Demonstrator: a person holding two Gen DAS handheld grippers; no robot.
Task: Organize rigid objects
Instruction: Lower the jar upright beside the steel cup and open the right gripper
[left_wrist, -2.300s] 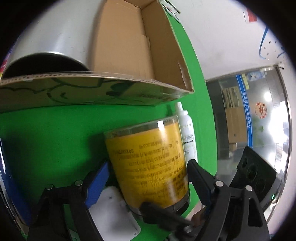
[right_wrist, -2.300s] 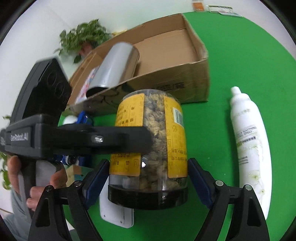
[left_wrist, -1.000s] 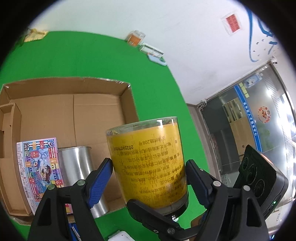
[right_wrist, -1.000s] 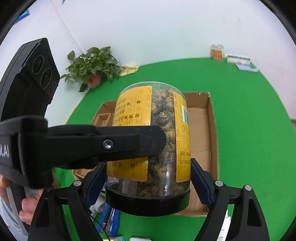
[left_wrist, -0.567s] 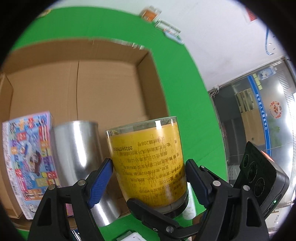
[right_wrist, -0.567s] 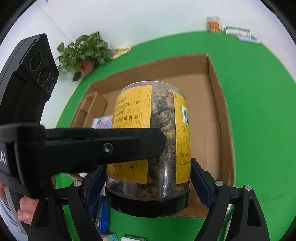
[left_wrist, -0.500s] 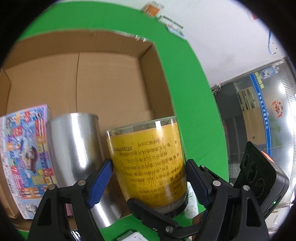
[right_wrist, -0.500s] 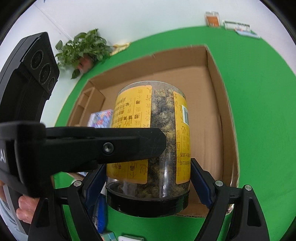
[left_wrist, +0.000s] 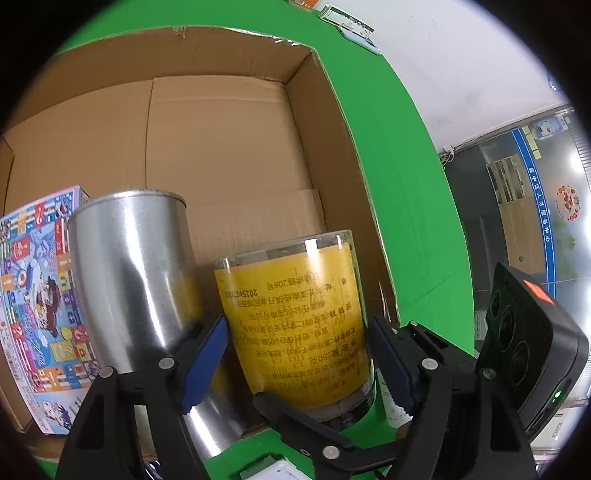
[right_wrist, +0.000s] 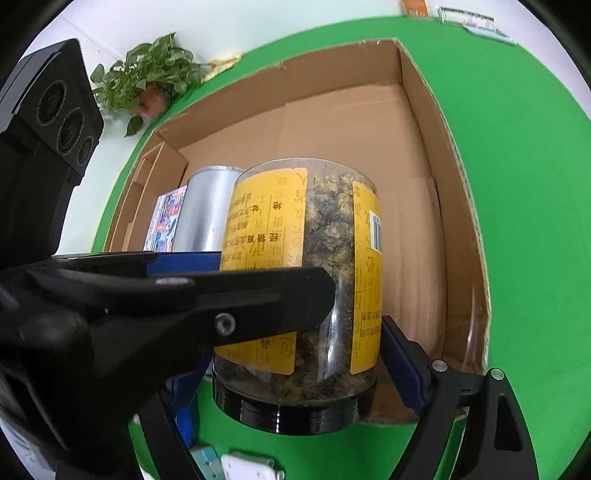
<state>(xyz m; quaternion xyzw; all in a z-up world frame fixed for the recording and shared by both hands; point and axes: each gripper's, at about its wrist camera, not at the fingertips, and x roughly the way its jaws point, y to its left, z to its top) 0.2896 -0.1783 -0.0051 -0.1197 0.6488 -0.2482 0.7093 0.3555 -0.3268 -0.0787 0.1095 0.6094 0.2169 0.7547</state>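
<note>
A clear jar (left_wrist: 295, 314) with a yellow label and a black lid hangs lid-down over the near right corner of an open cardboard box (left_wrist: 332, 129). My left gripper (left_wrist: 295, 328) is shut on it, blue pads pressed to its sides. My right gripper (right_wrist: 299, 347) grips the same jar (right_wrist: 332, 258) near the lid, and its black finger (left_wrist: 314, 432) crosses under the jar in the left wrist view. The left gripper's finger (right_wrist: 221, 314) covers the right gripper's left pad. A silver can (left_wrist: 129, 277) stands in the box right beside the jar.
A colourful printed carton (left_wrist: 33, 288) lies in the box left of the can. The box's far half shows bare cardboard floor (right_wrist: 351, 129). On the green tabletop (right_wrist: 535, 221) sit a white bottle (left_wrist: 393, 406) and a flat white item (right_wrist: 247, 467). A potted plant (right_wrist: 147, 74) stands far left.
Both grippers have come down with the jar from above the box to just beside the silver can. The box walls now loom larger around it.
</note>
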